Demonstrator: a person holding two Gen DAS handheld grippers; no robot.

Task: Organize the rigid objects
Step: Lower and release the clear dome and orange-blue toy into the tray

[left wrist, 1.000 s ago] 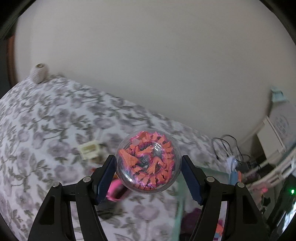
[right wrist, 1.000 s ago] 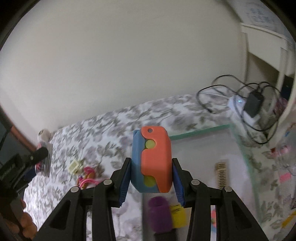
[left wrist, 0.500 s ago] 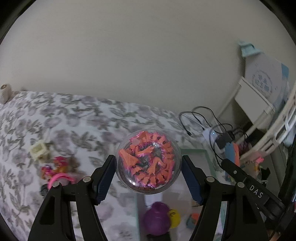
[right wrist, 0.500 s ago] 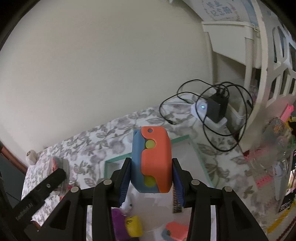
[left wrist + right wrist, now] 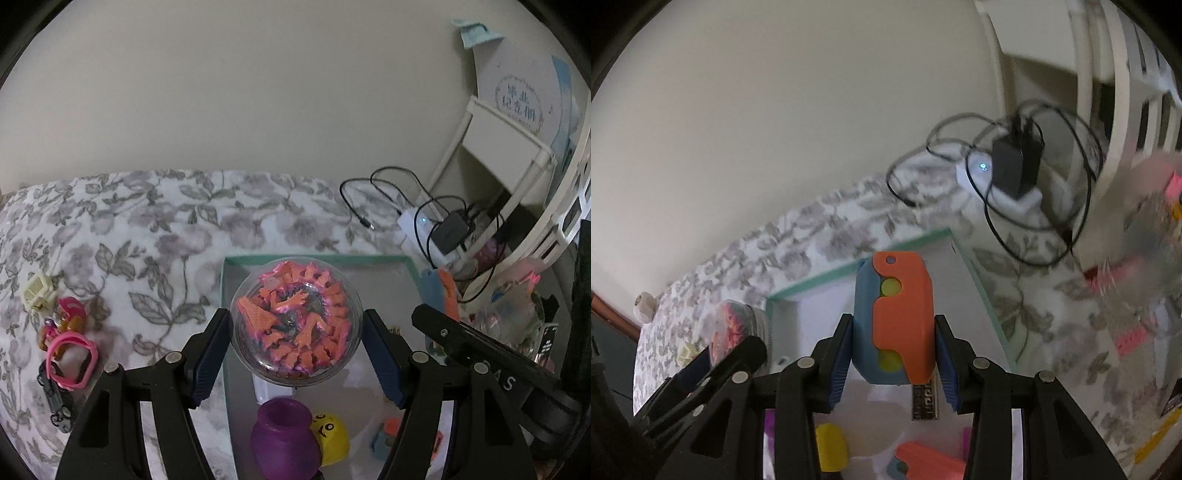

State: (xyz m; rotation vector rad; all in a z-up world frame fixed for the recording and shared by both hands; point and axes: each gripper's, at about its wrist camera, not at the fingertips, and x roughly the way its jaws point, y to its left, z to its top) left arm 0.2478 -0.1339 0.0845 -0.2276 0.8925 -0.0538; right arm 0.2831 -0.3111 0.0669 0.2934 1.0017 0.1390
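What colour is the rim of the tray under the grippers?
Mint green rim, pale inside; clearest in the left wrist view.

The far half of the teal-rimmed box (image 5: 317, 259), at frame centre, is left bare. Its near end is occupied by a purple vase (image 5: 284, 439), a yellow smiley ball (image 5: 332, 437) and orange-blue pieces (image 5: 923, 461). At the right, passage is blocked by a charger and tangled cables (image 5: 448, 232). Small toys (image 5: 62, 332) are scattered on the floral cloth (image 5: 147, 221) at left.
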